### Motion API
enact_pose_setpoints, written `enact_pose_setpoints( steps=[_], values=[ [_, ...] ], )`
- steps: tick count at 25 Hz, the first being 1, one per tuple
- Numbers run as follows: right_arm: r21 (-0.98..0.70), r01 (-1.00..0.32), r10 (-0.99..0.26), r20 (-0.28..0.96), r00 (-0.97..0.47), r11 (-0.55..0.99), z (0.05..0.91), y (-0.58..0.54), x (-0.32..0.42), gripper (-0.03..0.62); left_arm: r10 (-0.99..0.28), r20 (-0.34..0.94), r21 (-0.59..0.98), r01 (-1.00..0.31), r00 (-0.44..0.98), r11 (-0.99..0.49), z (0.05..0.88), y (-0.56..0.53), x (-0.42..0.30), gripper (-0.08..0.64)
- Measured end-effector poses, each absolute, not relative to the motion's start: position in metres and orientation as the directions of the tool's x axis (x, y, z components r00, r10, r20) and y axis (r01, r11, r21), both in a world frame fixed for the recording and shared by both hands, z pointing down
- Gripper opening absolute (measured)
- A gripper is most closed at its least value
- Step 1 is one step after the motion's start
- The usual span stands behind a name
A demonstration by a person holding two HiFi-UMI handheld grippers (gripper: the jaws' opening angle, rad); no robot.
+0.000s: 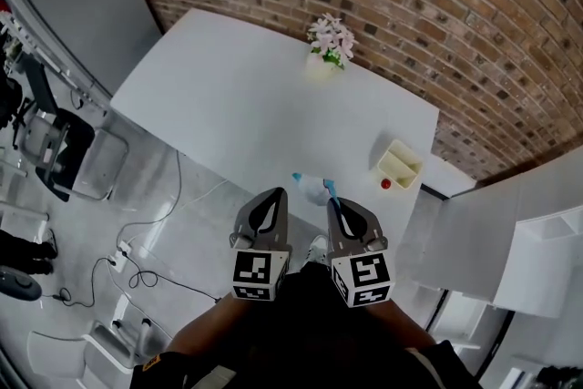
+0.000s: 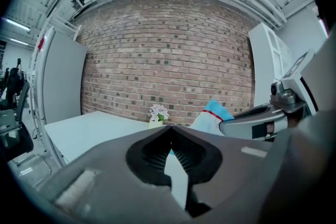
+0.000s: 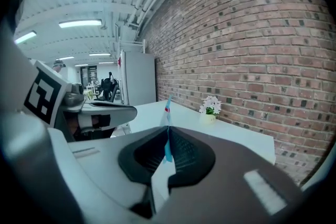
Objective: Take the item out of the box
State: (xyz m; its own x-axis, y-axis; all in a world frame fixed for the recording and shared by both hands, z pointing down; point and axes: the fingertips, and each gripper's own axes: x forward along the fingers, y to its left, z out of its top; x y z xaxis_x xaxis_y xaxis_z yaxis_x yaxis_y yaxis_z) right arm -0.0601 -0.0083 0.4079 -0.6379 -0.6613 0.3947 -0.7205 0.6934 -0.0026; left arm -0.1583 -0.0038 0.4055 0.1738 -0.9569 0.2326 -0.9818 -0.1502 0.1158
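A flat white packet with a blue end and a red stripe [image 1: 314,189] hangs over the table's near edge, pinched in my right gripper [image 1: 334,201], which is shut on it. Seen edge-on in the right gripper view, the packet [image 3: 167,136] stands upright between the closed jaws. The left gripper view shows the packet [image 2: 212,115] off to the right. My left gripper [image 1: 272,197] is beside the right one, shut, with nothing between its pads [image 2: 170,129]. A small cream open box [image 1: 399,167] sits on the white table [image 1: 237,96], to the right of both grippers.
A small red object [image 1: 385,184] lies by the box. A pot of pink flowers [image 1: 330,41] stands at the table's far edge against the brick wall. Chairs and cables occupy the floor at left. White cabinets stand at right.
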Motion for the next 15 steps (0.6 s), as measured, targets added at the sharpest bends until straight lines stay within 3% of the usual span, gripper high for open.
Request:
enact_pose_setpoints(
  steps=[15],
  values=[
    [-0.031,-0.653,-0.598,0.371,-0.711,0.757,0.4,0.03,-0.115,0.002,-0.968,0.219,0.086,-0.99,0.124,-0.108,0.392,0.045,-0.206,0.005]
  ],
)
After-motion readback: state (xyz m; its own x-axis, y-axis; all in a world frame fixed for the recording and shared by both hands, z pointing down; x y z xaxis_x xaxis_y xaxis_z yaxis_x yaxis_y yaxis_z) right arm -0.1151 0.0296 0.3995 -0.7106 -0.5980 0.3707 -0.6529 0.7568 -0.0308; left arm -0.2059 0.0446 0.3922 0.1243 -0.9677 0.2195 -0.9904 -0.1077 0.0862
